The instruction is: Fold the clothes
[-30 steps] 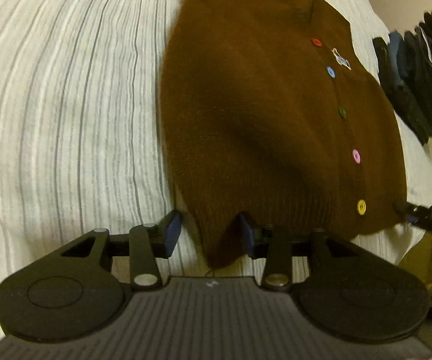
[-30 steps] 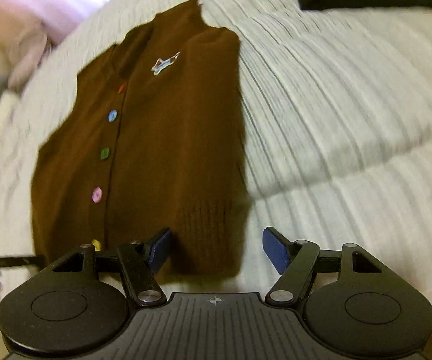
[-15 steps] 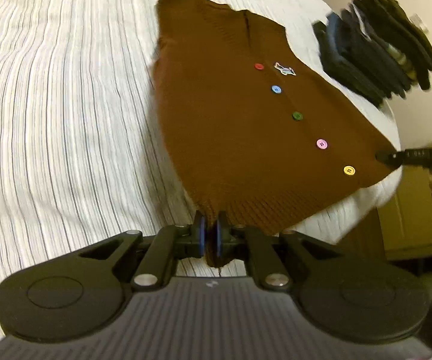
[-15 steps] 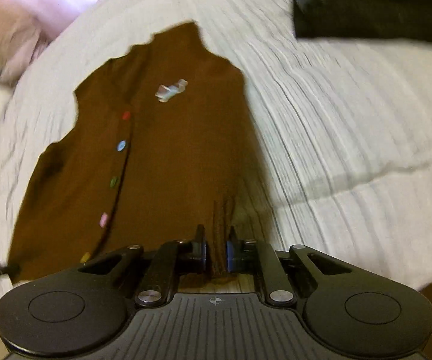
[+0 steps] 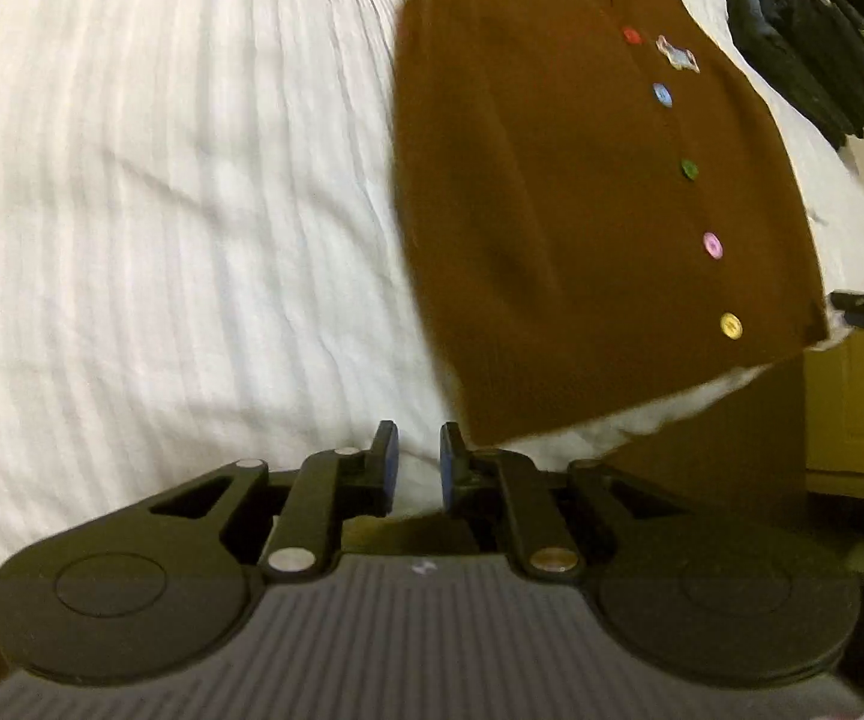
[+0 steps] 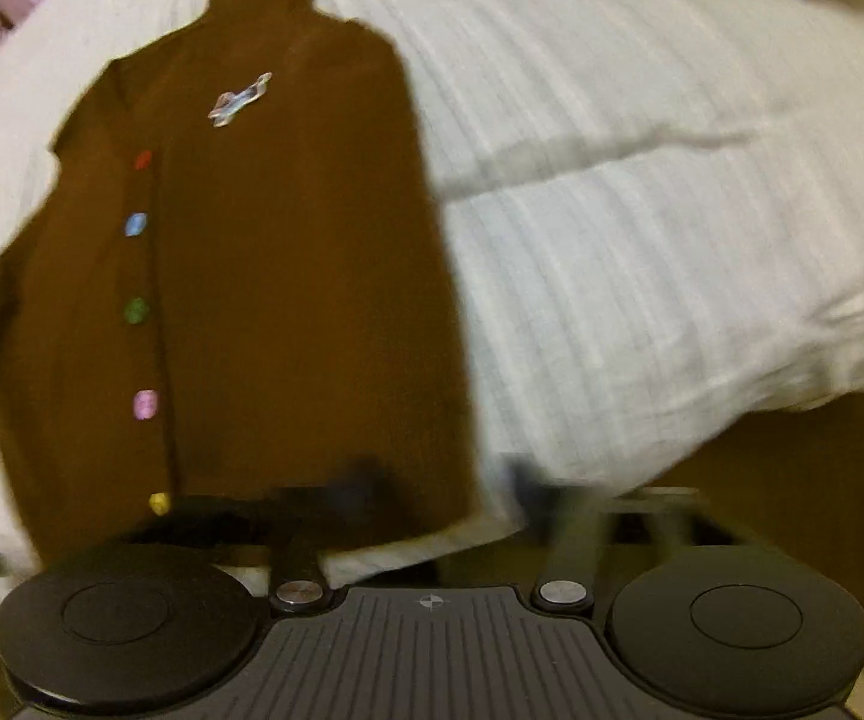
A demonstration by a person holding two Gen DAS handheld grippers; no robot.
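— Two grippers sit at the bottom of their views. What are the fingers doing?

— The left gripper [image 5: 419,468] has its blue-padded fingers [image 5: 385,461] slightly parted with nothing between them; they sit over the near edge of the bed [image 5: 162,210], just left of the cardigan's hem corner. The right gripper [image 6: 441,483] is motion-blurred, but its fingers look spread apart and empty, the left one over the hem.

— And the garment?

— The brown cardigan [image 6: 288,276] lies flat on the white striped bedcover, hem toward the cameras, neckline farther up. Coloured buttons [image 6: 145,405] run up its front: yellow nearest, then pink, green, blue, red. A small plane-shaped patch [image 6: 239,99] sits near the neckline.

— Anything beyond it?

— In the left view's upper right, a row of dark folded clothes [image 5: 816,36].
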